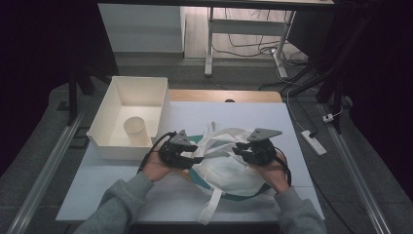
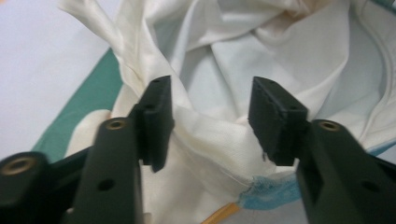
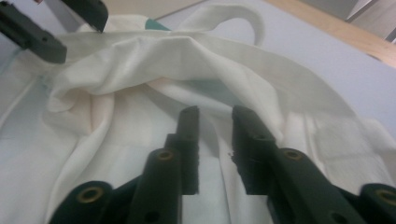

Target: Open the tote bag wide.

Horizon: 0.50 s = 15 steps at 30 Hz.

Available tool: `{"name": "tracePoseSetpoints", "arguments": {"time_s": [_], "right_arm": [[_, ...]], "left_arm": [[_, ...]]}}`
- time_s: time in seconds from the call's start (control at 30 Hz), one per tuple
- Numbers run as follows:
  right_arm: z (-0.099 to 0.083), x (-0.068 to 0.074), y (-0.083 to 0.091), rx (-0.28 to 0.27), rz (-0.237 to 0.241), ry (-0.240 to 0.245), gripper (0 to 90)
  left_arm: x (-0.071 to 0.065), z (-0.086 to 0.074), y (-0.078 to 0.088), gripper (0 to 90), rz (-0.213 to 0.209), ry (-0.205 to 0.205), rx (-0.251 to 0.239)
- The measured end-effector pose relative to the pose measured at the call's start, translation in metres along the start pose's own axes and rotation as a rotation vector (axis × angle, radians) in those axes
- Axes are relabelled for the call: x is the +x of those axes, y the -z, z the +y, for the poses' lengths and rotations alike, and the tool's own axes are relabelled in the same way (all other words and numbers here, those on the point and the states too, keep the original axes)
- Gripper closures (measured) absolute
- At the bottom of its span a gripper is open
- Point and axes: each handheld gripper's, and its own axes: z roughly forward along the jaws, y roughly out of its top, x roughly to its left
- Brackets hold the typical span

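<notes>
1. Nearest me, my grey sleeves come in over the pale surface (image 1: 97,180); my left gripper (image 1: 187,157) and right gripper (image 1: 243,152) sit at either side of a crumpled white cloth bag (image 1: 224,165) lying on the surface between my hands.
2. In the left gripper view my black fingers (image 2: 159,121) stand parted over a ridge of the bag (image 2: 210,135), not pressing it; in the right gripper view the fingers (image 3: 189,140) are a narrow gap apart above flat cloth (image 3: 116,140), released, nothing pinched.
3. The bag is soft woven fabric, creased and folded, with teal trim (image 1: 199,178) and loose white straps (image 1: 209,209); its raised folds lie between my two grippers.
4. Farther left stands a white rectangular box (image 1: 109,146), smooth-walled, with a pale cup (image 1: 135,130) inside.
5. Beyond, the wooden edge (image 1: 224,95) of the surface; then cables on the floor.
</notes>
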Motion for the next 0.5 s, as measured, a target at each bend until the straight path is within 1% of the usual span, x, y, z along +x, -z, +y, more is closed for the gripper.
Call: {"name": "tracePoseSetpoints", "arguments": {"time_s": [0.1,0.2,0.37,0.5], "right_arm": [[-0.008,0.0,0.013,-0.034,-0.005,-0.019,62.0],[-0.016,0.0,0.023,-0.06,-0.004,-0.039,58.7],[-0.027,0.003,0.035,-0.093,-0.019,-0.041,54.8],[-0.033,0.003,0.044,-0.121,-0.039,-0.043,53.8]], "left_arm": [[0.002,0.001,0.007,42.6,-0.001,0.013,-0.023],[0.003,0.002,0.012,40.4,0.003,0.018,-0.036],[0.005,0.003,0.019,38.2,0.002,0.021,-0.047],[0.005,0.005,0.024,37.7,-0.005,0.02,-0.066]]}}
